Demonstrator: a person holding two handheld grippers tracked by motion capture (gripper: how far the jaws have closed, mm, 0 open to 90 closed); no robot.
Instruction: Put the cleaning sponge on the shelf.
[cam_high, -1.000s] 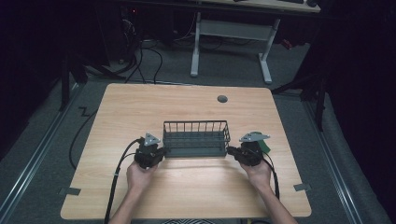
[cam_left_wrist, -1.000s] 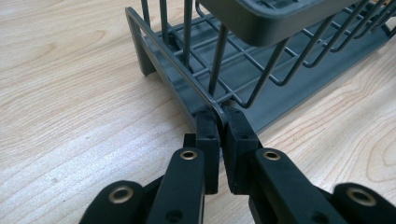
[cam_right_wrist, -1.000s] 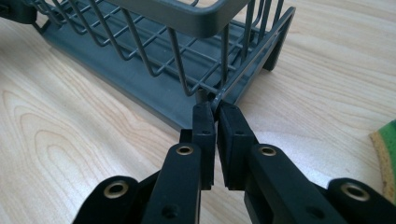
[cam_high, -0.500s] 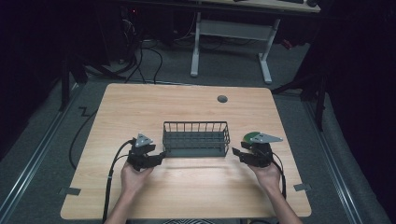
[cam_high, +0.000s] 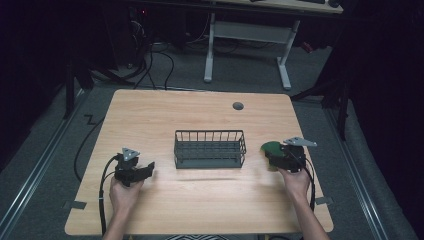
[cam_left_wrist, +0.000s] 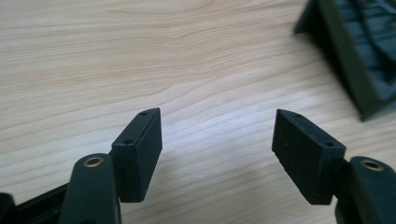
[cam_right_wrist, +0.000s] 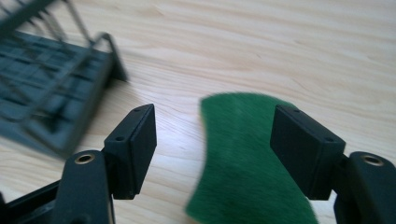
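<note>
A dark wire basket (cam_high: 210, 149) stands at the middle of the wooden table (cam_high: 165, 115), with nothing in it. My left gripper (cam_high: 149, 168) rests to its left, pointing toward it. Its jaws have just been opening and stand wide over bare wood in the left gripper view (cam_left_wrist: 217, 121), with the basket (cam_left_wrist: 359, 60) at the upper right. My right gripper (cam_high: 268, 153) is to the right of the basket. Its jaws have also just been opening. A green felt pad (cam_right_wrist: 247, 163) lies on the table under their gap (cam_right_wrist: 215, 121), and the pads are not touching it.
A round cable hole (cam_high: 238, 106) sits at the table's far side. Black cables trail from both grippers toward the near edge. A white desk frame (cam_high: 210, 45) stands on the floor beyond the table. Bare wood surrounds the basket on all sides.
Both grippers were shut at the basket's two ends. They have opened and drawn away from it, the left one to the left and the right one to the right. The basket stays put.
</note>
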